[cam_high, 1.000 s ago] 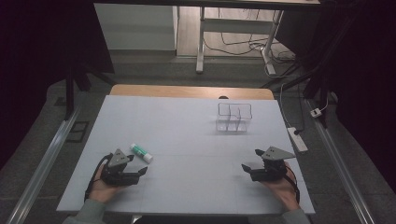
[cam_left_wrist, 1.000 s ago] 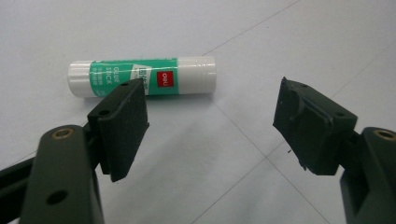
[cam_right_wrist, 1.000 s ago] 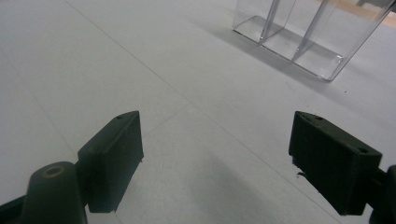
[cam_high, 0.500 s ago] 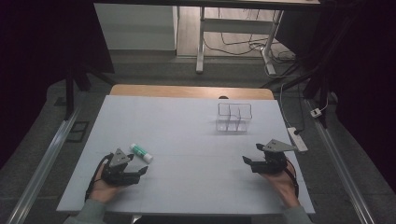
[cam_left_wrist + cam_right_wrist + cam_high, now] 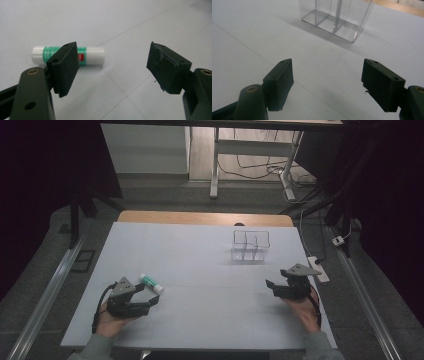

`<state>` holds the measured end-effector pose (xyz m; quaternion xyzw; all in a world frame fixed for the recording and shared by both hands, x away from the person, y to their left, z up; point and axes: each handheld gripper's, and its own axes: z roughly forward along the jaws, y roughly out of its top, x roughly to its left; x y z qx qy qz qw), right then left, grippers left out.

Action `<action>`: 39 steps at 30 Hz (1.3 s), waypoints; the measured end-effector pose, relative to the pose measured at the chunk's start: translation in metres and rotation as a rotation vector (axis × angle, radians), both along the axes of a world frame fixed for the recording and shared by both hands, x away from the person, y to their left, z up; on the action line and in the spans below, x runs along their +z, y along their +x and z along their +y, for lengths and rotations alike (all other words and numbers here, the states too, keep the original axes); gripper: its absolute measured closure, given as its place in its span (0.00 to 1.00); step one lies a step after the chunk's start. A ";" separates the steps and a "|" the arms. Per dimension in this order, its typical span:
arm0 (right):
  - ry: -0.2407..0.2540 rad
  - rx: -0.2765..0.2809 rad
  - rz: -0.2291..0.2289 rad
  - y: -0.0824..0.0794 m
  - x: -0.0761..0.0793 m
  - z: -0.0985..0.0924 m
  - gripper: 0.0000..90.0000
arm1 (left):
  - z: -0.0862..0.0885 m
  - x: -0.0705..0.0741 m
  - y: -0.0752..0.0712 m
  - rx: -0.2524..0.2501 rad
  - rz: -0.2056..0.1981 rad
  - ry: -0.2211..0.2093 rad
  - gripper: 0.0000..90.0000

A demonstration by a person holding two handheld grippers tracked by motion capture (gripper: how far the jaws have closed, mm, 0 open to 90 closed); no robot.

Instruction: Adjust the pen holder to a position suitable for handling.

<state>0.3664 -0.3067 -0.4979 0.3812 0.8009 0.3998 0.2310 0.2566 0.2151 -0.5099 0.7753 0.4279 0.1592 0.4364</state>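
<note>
Nearest, we list the green-and-white glue stick (image 5: 68, 55) lying crosswise just beyond our spread, empty left gripper (image 5: 112, 67); right gripper (image 5: 327, 85) spread, closing slightly, empty.

Table (image 5: 200, 250) top looks like smooth matt white laminate, with a bare wood strip along the far edge. Glue stick (image 5: 87, 55) is glossy plastic, organizer (image 5: 337, 17) clear shiny plastic, gripper pads (image 5: 65, 67) matt black.
</note>
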 end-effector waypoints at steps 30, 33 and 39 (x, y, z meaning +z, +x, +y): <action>0.008 -0.134 0.019 0.072 0.010 -0.004 0.50 | -0.003 -0.018 0.006 0.006 0.000 0.145 0.30; -0.007 -0.144 0.010 0.077 0.011 -0.002 0.57 | -0.004 -0.017 0.006 0.004 0.002 0.143 0.30; -0.025 -0.162 0.011 0.087 0.011 0.003 0.80 | -0.004 -0.016 0.007 0.008 0.018 0.121 0.30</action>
